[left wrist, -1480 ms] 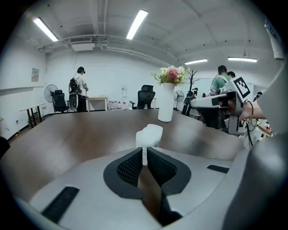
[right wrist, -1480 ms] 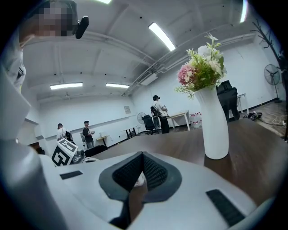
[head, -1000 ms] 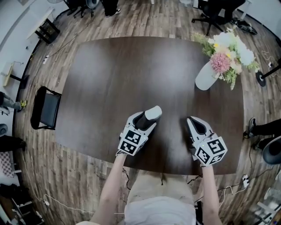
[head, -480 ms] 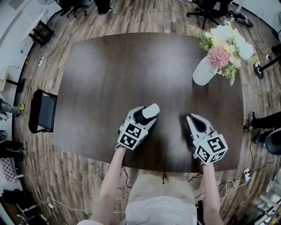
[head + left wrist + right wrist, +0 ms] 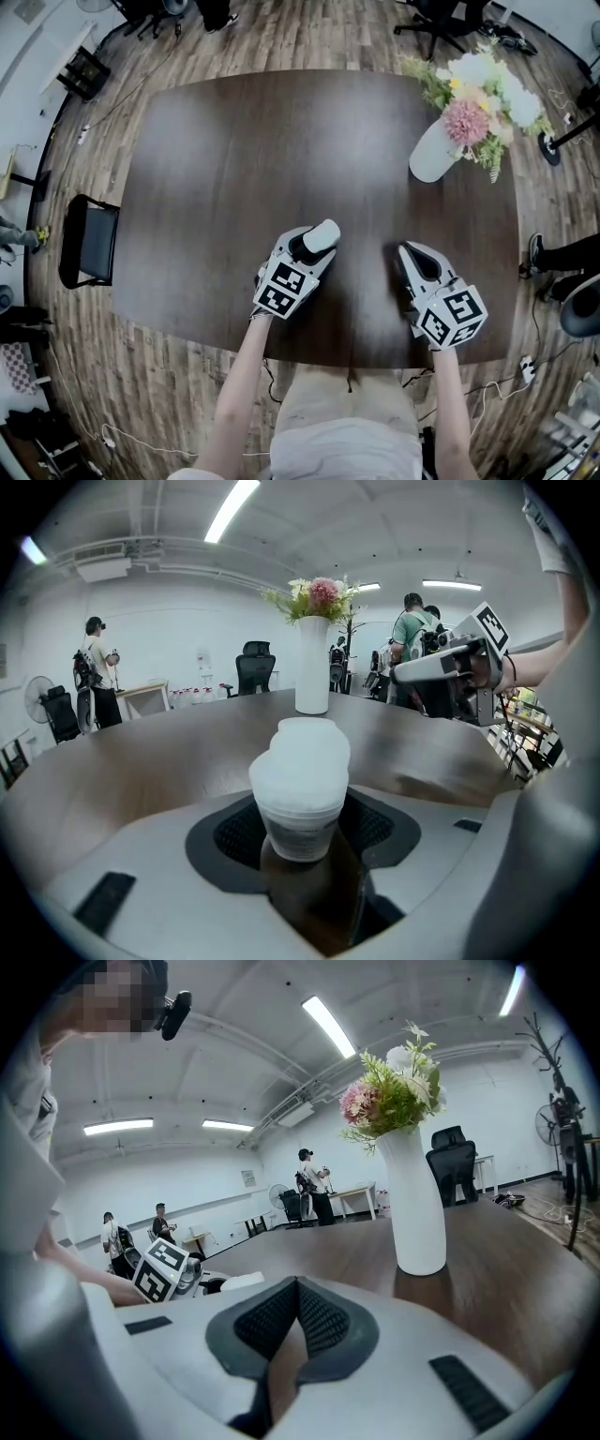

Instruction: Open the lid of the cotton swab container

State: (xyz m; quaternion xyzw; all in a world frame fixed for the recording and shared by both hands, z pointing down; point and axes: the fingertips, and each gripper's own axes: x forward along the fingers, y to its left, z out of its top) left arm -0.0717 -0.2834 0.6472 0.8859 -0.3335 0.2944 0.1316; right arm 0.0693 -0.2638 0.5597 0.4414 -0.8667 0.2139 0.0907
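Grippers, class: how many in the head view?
2. The left gripper, fingers just closing round the cotton swab container, near the table's front edge; the right gripper to its right, fingers together.

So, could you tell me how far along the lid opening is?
Done: the small translucent white plastic cotton swab container sits between the left gripper's jaws, which have just been closing round it; a firm grip I cannot confirm. In hand: nothing more; the right gripper is shut, empty, off to the side. Still to do: its white lid is still on.
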